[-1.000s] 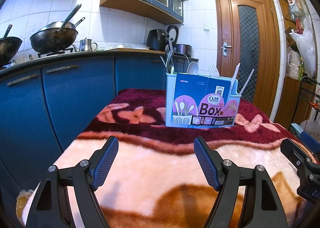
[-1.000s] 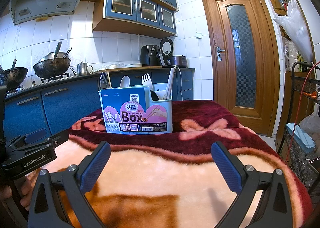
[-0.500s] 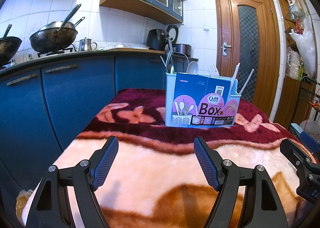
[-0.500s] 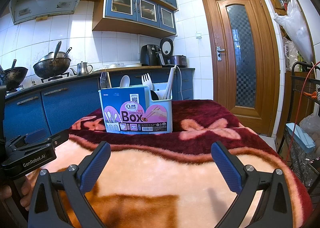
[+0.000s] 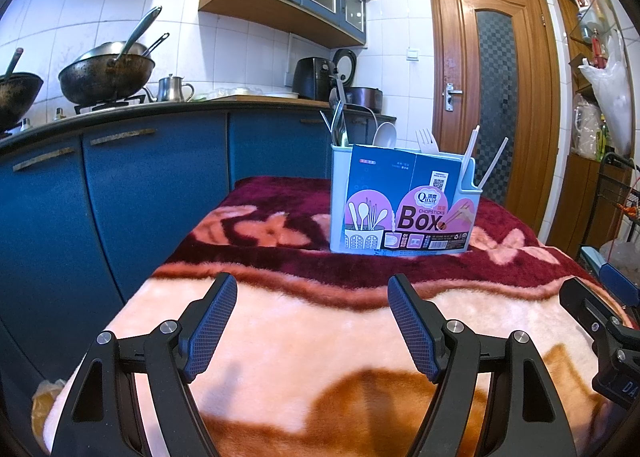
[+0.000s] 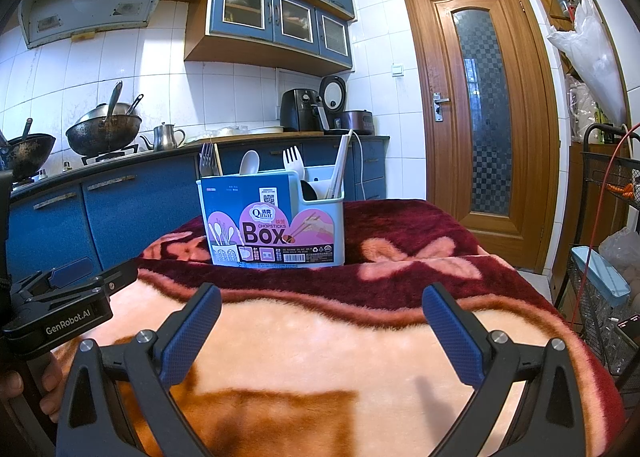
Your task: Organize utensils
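A light blue utensil holder (image 5: 404,201) with a "Box" label stands upright on the far part of a blanket-covered table (image 5: 312,337); it also shows in the right wrist view (image 6: 276,217). Metal cutlery (image 5: 338,125), a white spoon (image 5: 385,135), a white fork (image 5: 426,139) and white chopsticks (image 5: 492,163) stand in it. My left gripper (image 5: 312,321) is open and empty, well short of the holder. My right gripper (image 6: 320,333) is open and empty, also short of it. The left gripper body shows at the left of the right wrist view (image 6: 60,317).
Blue kitchen cabinets (image 5: 120,197) and a counter with woks (image 5: 104,73) run along the left. A wooden door (image 6: 484,105) is at the back right. A wire rack with a box (image 6: 600,269) stands right of the table.
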Motion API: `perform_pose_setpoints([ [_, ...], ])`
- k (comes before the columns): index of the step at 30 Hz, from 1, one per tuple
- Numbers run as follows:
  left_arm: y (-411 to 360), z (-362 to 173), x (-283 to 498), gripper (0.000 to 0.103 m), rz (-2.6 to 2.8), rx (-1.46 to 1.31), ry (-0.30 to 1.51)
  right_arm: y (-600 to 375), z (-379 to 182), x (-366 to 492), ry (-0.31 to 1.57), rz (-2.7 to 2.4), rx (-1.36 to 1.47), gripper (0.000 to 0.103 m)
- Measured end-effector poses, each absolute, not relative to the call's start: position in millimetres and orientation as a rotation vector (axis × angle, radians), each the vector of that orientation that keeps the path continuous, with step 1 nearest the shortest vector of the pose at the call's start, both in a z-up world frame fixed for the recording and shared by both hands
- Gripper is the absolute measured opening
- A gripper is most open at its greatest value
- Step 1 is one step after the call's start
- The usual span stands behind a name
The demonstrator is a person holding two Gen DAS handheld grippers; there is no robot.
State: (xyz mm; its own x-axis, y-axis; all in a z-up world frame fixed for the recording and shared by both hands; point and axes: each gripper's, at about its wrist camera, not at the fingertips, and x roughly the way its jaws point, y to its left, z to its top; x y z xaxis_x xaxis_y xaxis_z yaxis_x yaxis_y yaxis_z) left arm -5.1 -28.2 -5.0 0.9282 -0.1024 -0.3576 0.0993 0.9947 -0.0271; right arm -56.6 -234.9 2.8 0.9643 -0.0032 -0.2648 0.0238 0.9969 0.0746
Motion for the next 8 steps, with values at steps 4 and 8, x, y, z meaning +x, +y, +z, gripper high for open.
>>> perform_pose_setpoints([
  [4, -27.7, -4.9, -5.2, 0.079, -0.103, -0.009, 0.367, -234.9, 2.9, -56.6, 0.267, -0.014, 0.078, 0.103],
  [8, -27.9, -5.0, -5.0, 0.079, -0.103, -0.008, 0.368, -235.0, 3.0, -56.6, 0.268, -0.014, 0.078, 0.103],
])
